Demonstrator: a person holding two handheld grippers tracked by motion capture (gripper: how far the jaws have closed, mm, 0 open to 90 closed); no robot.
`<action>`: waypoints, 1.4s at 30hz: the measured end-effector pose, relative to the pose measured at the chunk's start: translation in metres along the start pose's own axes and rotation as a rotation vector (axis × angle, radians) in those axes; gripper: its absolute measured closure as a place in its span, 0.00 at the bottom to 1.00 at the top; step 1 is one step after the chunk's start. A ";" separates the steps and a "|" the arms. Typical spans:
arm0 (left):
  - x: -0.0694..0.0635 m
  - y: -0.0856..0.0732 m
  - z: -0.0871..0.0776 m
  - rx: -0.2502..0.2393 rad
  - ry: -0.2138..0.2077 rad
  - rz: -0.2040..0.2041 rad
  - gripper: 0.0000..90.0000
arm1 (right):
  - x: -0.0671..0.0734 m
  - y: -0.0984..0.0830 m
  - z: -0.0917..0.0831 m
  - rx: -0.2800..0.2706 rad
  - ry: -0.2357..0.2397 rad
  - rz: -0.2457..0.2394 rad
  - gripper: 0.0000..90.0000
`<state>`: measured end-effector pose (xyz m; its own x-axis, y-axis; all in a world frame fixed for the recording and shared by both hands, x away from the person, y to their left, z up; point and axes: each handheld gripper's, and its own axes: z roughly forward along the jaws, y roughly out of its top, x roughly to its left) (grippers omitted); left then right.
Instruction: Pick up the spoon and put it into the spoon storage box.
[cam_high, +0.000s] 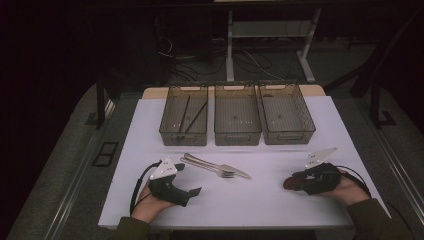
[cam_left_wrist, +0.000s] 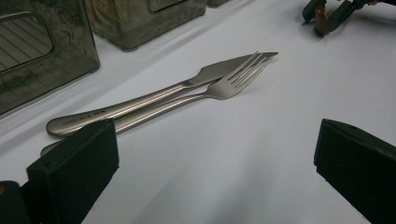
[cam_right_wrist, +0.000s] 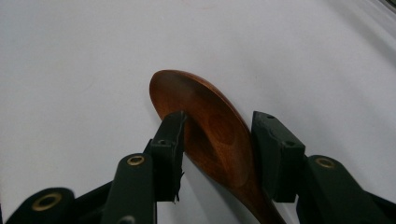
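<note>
A dark wooden spoon (cam_right_wrist: 210, 116) lies on the white table mat (cam_high: 260, 200) at the right. My right gripper (cam_right_wrist: 217, 135) has its pads against both sides of the spoon's bowl, which also shows reddish at the jaw tips (cam_high: 288, 183). A metal fork (cam_left_wrist: 233, 81) and a metal knife (cam_left_wrist: 140, 100) lie side by side in the middle of the mat (cam_high: 220, 170). My left gripper (cam_left_wrist: 215, 154) stands open and empty just short of their handles, resting at the mat's near left (cam_high: 189, 179).
Three clear plastic bins stand in a row at the back of the mat: the left bin (cam_high: 183, 138) holds two dark thin sticks, beside it are the middle bin (cam_high: 237, 138) and the right bin (cam_high: 289, 136). Dark floor and cables lie beyond the table.
</note>
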<state>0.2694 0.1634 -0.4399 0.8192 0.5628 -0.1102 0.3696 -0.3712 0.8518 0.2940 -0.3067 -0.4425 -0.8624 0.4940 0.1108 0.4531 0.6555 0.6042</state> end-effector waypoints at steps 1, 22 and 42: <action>0.000 0.000 0.000 0.000 0.000 0.000 0.00 | 0.000 0.000 0.000 0.000 0.001 -0.002 0.61; -0.001 0.000 0.001 0.004 -0.006 0.007 0.00 | 0.000 -0.003 -0.004 0.017 0.045 -0.034 0.84; -0.002 0.001 0.004 0.003 -0.025 0.019 0.00 | 0.000 0.001 -0.005 0.019 0.040 0.016 0.89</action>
<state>0.2702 0.1591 -0.4405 0.8368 0.5369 -0.1071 0.3551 -0.3834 0.8526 0.2933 -0.3088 -0.4385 -0.8634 0.4811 0.1521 0.4706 0.6590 0.5868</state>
